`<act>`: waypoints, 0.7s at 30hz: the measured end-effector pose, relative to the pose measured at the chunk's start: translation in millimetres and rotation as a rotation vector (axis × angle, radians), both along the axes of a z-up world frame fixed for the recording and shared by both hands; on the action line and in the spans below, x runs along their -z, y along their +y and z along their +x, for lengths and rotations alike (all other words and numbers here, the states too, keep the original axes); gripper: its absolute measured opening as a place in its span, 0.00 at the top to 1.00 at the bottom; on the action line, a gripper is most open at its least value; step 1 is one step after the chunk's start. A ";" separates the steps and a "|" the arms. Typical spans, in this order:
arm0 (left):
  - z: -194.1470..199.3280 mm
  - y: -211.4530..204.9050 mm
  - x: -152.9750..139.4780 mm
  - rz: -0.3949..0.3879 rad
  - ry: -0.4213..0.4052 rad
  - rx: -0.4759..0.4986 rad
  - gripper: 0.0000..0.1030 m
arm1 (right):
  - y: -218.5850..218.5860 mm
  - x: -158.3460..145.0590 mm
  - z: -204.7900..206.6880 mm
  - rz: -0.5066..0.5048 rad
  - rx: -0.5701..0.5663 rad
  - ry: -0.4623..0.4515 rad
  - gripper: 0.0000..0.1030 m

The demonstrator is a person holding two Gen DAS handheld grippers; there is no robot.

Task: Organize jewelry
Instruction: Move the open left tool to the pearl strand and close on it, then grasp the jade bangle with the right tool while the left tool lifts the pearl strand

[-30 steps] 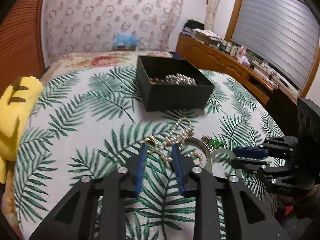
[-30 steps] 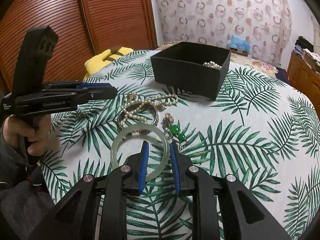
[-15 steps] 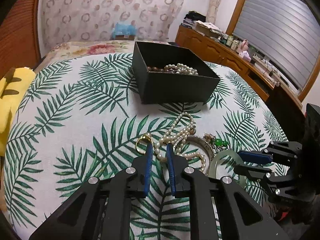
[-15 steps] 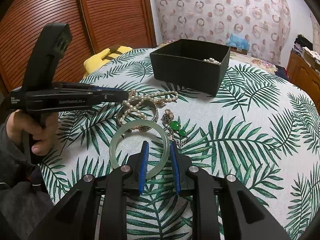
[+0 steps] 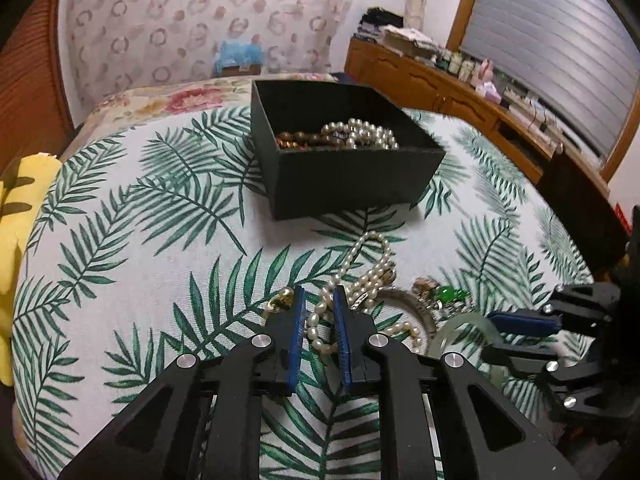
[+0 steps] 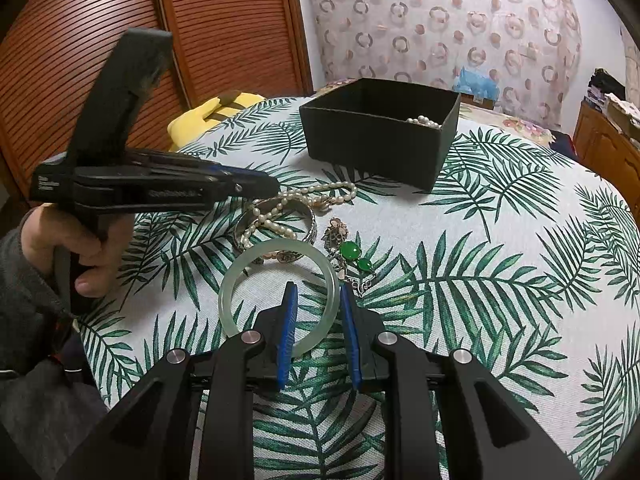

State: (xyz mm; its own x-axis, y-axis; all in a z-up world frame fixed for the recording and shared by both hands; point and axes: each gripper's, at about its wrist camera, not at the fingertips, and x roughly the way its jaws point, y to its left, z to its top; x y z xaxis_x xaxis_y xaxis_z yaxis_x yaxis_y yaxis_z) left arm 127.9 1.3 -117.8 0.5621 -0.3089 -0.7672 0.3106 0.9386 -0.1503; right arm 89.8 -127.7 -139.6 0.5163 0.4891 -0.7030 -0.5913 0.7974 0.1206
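Observation:
A pearl necklace (image 5: 362, 276) lies in a heap on the leaf-print cloth, partly over a silver bangle (image 6: 310, 222). My left gripper (image 5: 318, 300) is narrowly open with the necklace's near end between its jaws; it also shows in the right wrist view (image 6: 264, 184). A gold ring (image 5: 278, 300) lies just left of it. My right gripper (image 6: 318, 294) is open and straddles the near rim of a pale jade bangle (image 6: 276, 292). A green-stone pendant (image 6: 352, 252) lies beside it. The black box (image 5: 344, 172) behind holds pearls and brown beads.
A yellow cushion (image 5: 20, 240) lies at the table's left edge. A wooden sideboard (image 5: 460, 100) with clutter runs along the right wall. Wooden shutter doors (image 6: 100, 40) stand behind the left hand. Bare cloth lies left of the box.
My left gripper narrowed, then parted slightly, and moved forward over the necklace's near end. My right gripper has opened a little wider around the jade bangle's rim.

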 end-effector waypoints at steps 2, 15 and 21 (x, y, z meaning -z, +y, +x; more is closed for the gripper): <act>1.2 -2.1 0.4 0.021 -0.009 0.017 0.87 | -0.1 0.0 0.2 0.001 0.000 0.000 0.77; -1.4 -3.0 -9.7 0.044 -0.069 0.013 0.95 | 0.0 -0.7 1.2 -0.006 -0.005 0.003 0.77; -18.6 -2.7 -46.1 -0.011 -0.165 0.000 0.95 | 3.3 0.2 1.9 -0.022 -0.005 0.005 0.77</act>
State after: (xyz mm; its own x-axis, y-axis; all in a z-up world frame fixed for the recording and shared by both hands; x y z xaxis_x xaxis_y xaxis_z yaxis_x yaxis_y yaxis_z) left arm 109.3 -1.4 -71.7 0.6805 -0.3170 -0.6607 0.3322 0.9371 -0.1076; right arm 91.7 -124.4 -139.8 0.5105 0.4763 -0.7159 -0.5945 0.7970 0.1063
